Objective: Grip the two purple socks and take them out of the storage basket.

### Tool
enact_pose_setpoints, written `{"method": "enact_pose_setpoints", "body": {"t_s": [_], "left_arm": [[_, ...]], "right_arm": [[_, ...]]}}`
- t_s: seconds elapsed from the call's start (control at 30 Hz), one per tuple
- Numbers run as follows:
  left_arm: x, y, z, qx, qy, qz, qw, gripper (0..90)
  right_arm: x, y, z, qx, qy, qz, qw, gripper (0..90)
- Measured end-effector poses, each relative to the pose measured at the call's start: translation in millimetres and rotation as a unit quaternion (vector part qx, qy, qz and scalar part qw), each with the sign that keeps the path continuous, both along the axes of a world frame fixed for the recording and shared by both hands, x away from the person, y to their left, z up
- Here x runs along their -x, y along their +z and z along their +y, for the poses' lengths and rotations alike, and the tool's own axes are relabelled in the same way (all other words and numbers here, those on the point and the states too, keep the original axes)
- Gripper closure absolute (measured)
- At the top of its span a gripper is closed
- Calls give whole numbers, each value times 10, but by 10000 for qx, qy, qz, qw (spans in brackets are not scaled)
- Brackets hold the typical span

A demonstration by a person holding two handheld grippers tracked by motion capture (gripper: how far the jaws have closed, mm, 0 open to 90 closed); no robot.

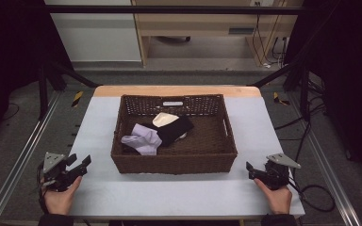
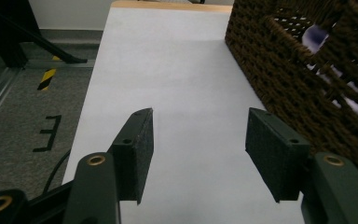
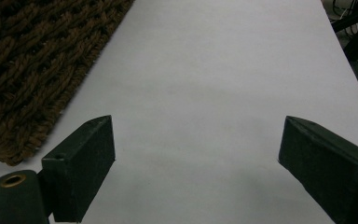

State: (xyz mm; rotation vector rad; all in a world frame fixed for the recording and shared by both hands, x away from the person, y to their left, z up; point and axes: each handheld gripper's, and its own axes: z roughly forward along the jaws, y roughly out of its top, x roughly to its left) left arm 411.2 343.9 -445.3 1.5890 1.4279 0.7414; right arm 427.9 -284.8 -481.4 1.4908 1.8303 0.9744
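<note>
- The work in hand appears to be the cloths in the wicker basket [image 1: 174,162]: a lavender cloth [image 1: 143,138], a black cloth [image 1: 175,129] and a cream cloth [image 1: 164,118] lie heaped together left of the basket's middle, overlapping one another.
- Likely trouble: because the three pieces overlap, a pinch aimed at one could drag a second along, since the black cloth lies across the cream one and touches the lavender one.
- The basket walls stand high, so a gripper coming in low from the side could knock the rim and shove the basket across the table [image 1: 179,193] instead of reaching inside.
- The open weave could snag a jaw tip or catch a fold of cloth being lifted out.
- The left gripper [image 1: 78,168] rests at the table's near left corner, near the basket's left wall; its jaws stand spread wide, with bare table between them, gripping nothing.
- The right gripper [image 1: 250,169] sits at the near right corner, just off the basket's corner; its jaws are likewise spread wide and empty, touching no cloth.
</note>
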Motion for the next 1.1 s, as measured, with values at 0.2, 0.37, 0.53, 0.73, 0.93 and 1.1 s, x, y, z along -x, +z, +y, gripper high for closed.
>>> {"method": "enact_pose_setpoints", "body": {"t_s": [0.2,0.37,0.53,0.73,0.93,1.1], "left_arm": [[24,113,-24,108,-41,-159,9998,404],[27,181,-75,146,-128,-229,9995,390],[-12,245,-156,155,-200,-295,9992,376],[-35,410,-171,28,-252,-459,9986,371],[-87,630,-165,156,-246,-713,9970,371],[-134,805,-253,131,-302,-879,9956,371]], "right_arm": [[6,12,-13,-111,-65,-105,9999,121],[-7,-9,7,-56,-7,-51,10000,121],[-14,-25,14,-37,25,15,10000,117],[-1,-24,10,-44,4,-15,10000,116],[-1,-27,13,-31,23,-37,10000,116],[10,-21,8,-27,-1,-55,10000,115]]}}
